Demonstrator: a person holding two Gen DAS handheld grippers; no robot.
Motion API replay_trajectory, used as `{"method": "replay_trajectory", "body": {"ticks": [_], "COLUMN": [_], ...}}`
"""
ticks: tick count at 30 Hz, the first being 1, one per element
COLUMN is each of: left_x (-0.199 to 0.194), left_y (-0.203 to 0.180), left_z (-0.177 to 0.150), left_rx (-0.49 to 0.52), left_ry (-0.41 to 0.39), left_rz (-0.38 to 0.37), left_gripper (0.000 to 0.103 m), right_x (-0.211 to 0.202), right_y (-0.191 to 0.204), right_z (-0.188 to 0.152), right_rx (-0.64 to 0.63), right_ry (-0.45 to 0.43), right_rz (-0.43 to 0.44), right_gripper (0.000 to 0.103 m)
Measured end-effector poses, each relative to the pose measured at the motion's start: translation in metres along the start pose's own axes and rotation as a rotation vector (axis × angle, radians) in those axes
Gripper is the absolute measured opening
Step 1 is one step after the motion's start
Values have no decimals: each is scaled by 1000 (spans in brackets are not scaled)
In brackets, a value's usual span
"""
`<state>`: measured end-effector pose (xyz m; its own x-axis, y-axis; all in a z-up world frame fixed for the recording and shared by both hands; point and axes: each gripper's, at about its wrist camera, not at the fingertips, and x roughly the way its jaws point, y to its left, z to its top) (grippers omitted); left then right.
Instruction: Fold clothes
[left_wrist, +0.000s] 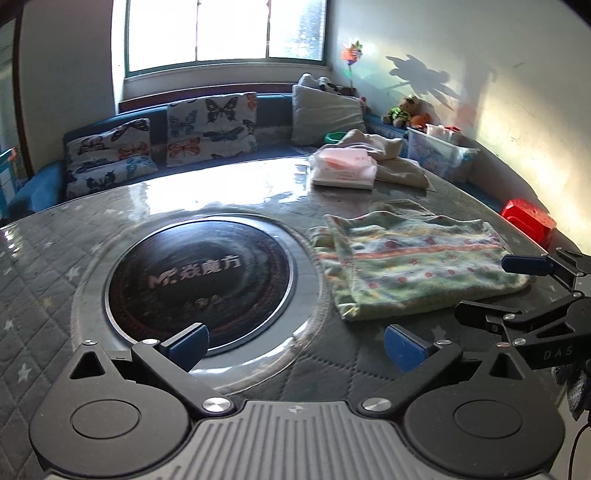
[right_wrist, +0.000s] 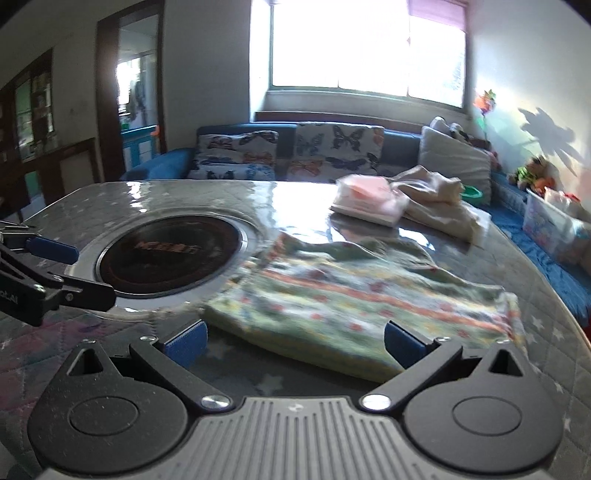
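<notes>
Green patterned garment lies folded over on the worktop, right of the round hotplate. Left gripper and right gripper hover near it, fingers spread, empty. On the glossy cover a one-layer pinch could drag the fold askew.

Quilted table: striped garment, cream cloth, pink packet.

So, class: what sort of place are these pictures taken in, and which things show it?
Most likely a home living room: a blue sofa with butterfly cushions under a window, soft toys, and a table holding a patterned cloth.
</notes>
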<state>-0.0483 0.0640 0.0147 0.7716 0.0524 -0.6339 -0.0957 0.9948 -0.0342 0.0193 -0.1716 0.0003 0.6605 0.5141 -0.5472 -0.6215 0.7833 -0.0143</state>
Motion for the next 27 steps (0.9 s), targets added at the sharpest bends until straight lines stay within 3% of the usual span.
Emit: {"method": "replay_trajectory", "body": {"ticks": [12, 27], "left_x": [-16, -15], "left_y": [25, 48], "left_z": [-18, -21], "left_rx": [-65, -113], "left_ry": [-16, -15], "left_rz": [71, 138], "left_gripper": [103, 103], "right_x": [15, 35], "right_y": [48, 71], "right_z": [10, 19], "right_rx": [-36, -85], "right_ry": [-23, -9], "right_rz": [108, 130], "right_gripper": [103, 103]}}
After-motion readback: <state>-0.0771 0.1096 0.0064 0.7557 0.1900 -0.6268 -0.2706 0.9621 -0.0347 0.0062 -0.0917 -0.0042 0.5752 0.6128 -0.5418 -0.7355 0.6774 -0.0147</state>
